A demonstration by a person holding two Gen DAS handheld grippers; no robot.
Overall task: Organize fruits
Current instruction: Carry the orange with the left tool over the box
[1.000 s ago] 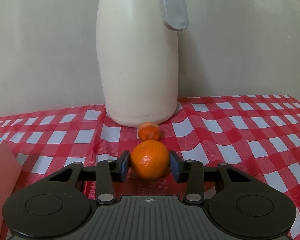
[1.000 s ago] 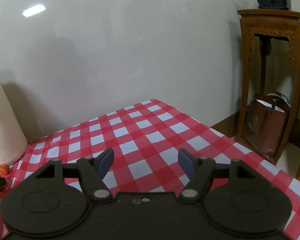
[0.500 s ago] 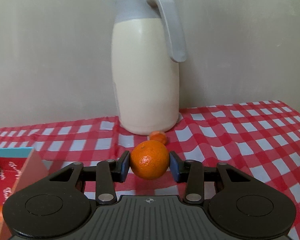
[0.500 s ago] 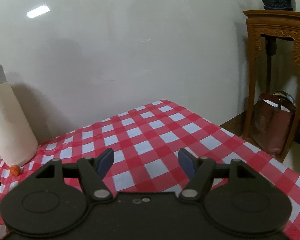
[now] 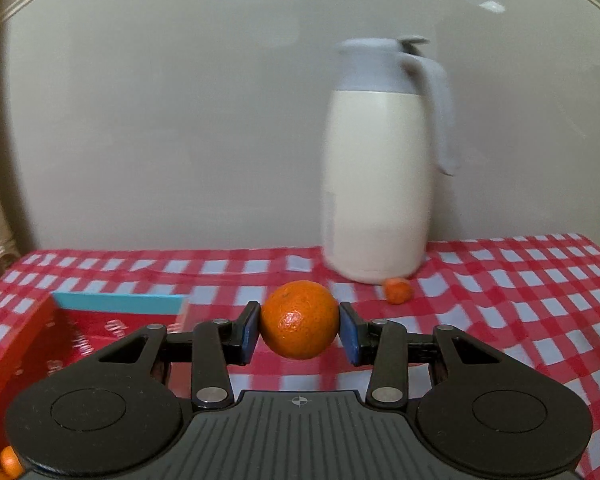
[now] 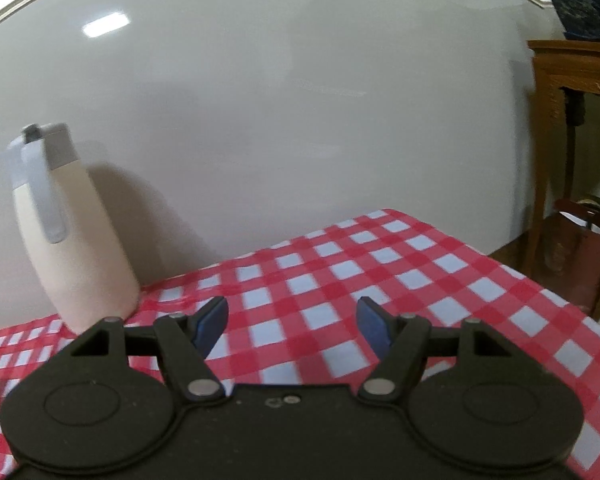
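- My left gripper (image 5: pixel 299 327) is clamped on the orange (image 5: pixel 299 319), both blue pads pressing its sides, and it's held up off the table (image 5: pixel 520 300).
- A smaller orange (image 5: pixel 398 290) sits on the checkered cloth right at the foot of the cream jug (image 5: pixel 378 168), near the table's back edge by the wall.
- The red box (image 5: pixel 24 344) with a blue rim is at the table's left side, below and left of the held fruit.
- More orange fruit (image 5: pixel 9 461) peeks in at the bottom left, mostly hidden.
- My right gripper (image 6: pixel 293 322) hangs over the cloth with jaws apart, nothing between them.
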